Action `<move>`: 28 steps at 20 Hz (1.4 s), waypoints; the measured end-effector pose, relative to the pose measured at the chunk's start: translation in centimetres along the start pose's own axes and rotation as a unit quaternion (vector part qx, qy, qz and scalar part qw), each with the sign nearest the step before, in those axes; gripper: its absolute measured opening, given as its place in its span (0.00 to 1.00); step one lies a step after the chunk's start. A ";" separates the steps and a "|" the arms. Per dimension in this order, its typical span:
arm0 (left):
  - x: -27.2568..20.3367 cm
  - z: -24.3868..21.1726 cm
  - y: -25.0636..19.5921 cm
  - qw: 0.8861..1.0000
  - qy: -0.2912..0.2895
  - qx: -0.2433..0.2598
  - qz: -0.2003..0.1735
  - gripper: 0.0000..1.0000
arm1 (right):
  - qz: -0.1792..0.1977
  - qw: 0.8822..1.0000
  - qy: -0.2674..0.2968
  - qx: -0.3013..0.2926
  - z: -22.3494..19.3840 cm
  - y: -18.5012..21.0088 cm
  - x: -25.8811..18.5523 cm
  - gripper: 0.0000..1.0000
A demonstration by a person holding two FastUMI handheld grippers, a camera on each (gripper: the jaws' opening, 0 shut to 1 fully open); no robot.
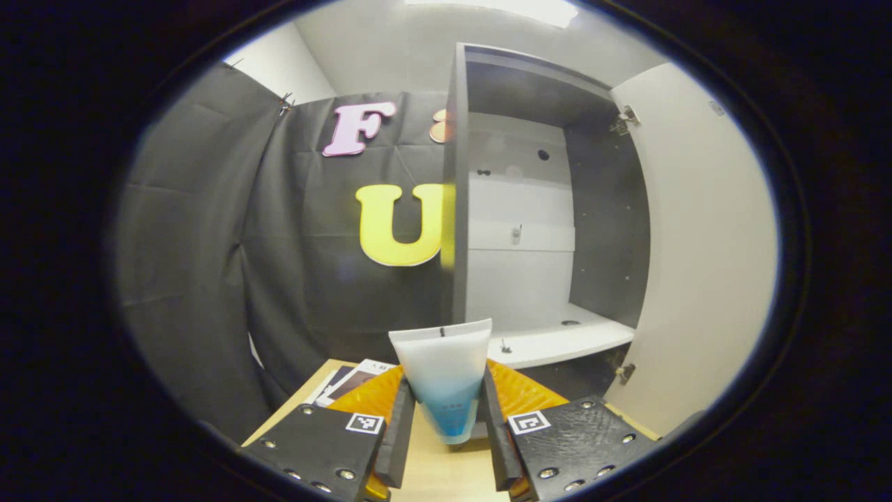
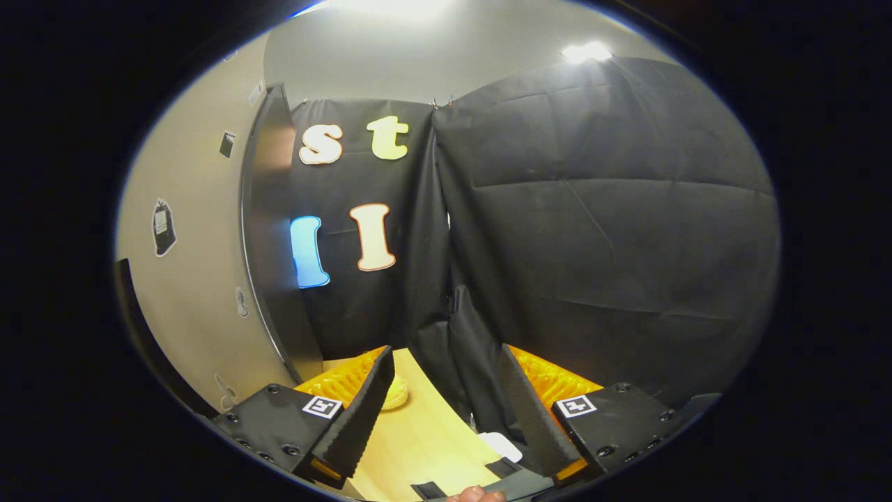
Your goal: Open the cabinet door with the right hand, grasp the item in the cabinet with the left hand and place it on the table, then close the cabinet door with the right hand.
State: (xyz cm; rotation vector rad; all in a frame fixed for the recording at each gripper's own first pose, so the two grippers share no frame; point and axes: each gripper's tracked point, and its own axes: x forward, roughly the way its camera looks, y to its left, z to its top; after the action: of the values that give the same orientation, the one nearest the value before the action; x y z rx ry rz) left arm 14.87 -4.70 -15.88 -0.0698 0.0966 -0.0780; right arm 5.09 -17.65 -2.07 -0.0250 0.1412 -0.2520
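Note:
In the left gripper view my left gripper (image 1: pixel 446 418) is shut on a white and blue squeeze tube (image 1: pixel 443 376), held upright with its crimped flat end up and its cap end down, just above the wooden table (image 1: pixel 432 474). Behind it the cabinet (image 1: pixel 519 209) stands open, its white shelf (image 1: pixel 557 341) bare, and its pale door (image 1: pixel 697 244) is swung out to the right. In the right gripper view my right gripper (image 2: pixel 446 411) is open with nothing between its fingers, low over the table (image 2: pixel 418 439), with the open cabinet door (image 2: pixel 195 265) close on its left.
Printed papers (image 1: pixel 348 380) lie on the table at the left of the left gripper. A small yellow object (image 2: pixel 396 394) sits on the table behind the right gripper's left finger. Black cloth walls close the booth behind and to the right. Part of a hand (image 2: pixel 474 495) shows at the bottom edge.

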 end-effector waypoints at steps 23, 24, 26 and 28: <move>-5.2 -31.8 -3.4 0.996 0.063 0.016 -0.057 0.51 | 0.016 0.994 0.111 -0.007 -5.4 2.5 0.7 0.96; -5.0 -32.3 -3.5 0.996 0.066 0.021 -0.057 0.50 | 0.010 0.994 0.109 -0.007 -5.4 2.3 0.7 0.96; -4.7 -32.4 -3.3 0.997 0.055 0.026 -0.052 0.51 | -0.006 0.993 0.114 -0.009 -5.9 1.6 0.9 0.96; -4.4 -33.1 -3.3 0.997 0.056 0.027 -0.049 0.51 | -0.011 0.993 0.118 -0.001 -6.4 1.7 1.0 0.96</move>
State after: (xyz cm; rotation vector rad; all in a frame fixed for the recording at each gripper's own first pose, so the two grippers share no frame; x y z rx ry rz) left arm 6.98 -9.82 -48.05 -0.0154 0.2037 -0.1823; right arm 5.52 -16.29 -8.58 0.0009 0.3766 -0.2762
